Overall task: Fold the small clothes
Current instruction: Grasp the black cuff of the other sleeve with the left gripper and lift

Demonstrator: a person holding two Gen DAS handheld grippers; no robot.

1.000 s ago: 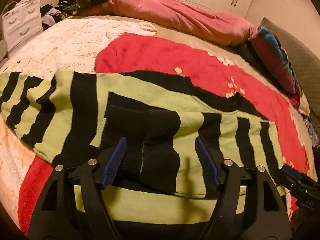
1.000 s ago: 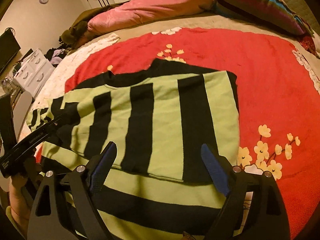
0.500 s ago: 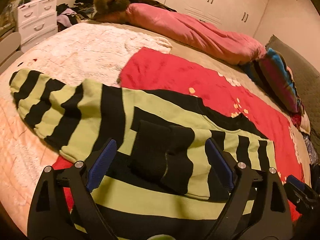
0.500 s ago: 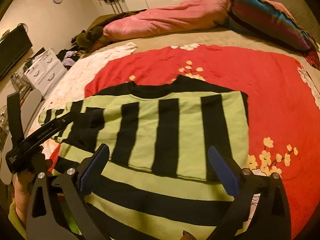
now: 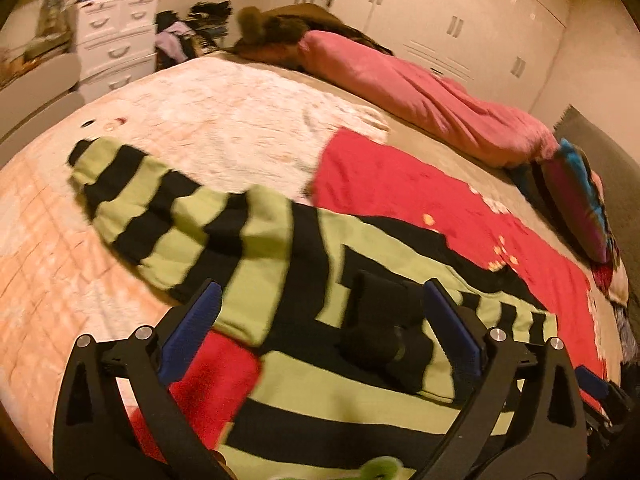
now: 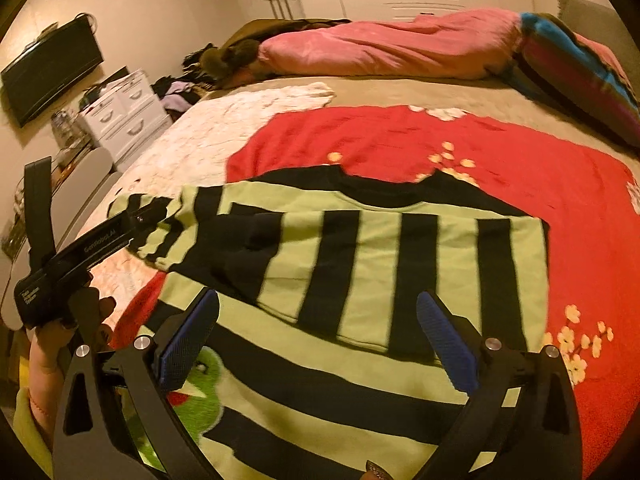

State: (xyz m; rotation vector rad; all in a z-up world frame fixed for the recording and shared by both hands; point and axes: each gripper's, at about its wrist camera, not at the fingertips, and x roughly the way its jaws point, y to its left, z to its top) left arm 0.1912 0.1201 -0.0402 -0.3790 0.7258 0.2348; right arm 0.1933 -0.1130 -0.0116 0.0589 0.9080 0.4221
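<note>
A: Nearest, the left gripper (image 5: 318, 330) has its jaws opening with only air between them, above the striped sweater (image 6: 400, 264). The right gripper (image 6: 318, 340) stands spread wide and grasps nothing.

B: Where does the sweater lie?

A: Flat on the red blanket (image 6: 520, 168) on the bed, one sleeve (image 6: 248, 240) folded across the chest, the other sleeve (image 5: 160, 208) stretched out to the left over the white quilt (image 5: 240, 120).

B: So that left sleeve comes next, I'd guess.

A: Likely. Pinch it near the cuff and at the shoulder, carry it low, and lay it flat so the stripes don't bunch.

B: Beyond?

A: A pink duvet (image 6: 380, 48) along the far edge, a striped pillow (image 6: 580, 64) at the far right, white drawers (image 6: 124, 116) at the left, white wardrobes (image 5: 460, 24) behind.
</note>
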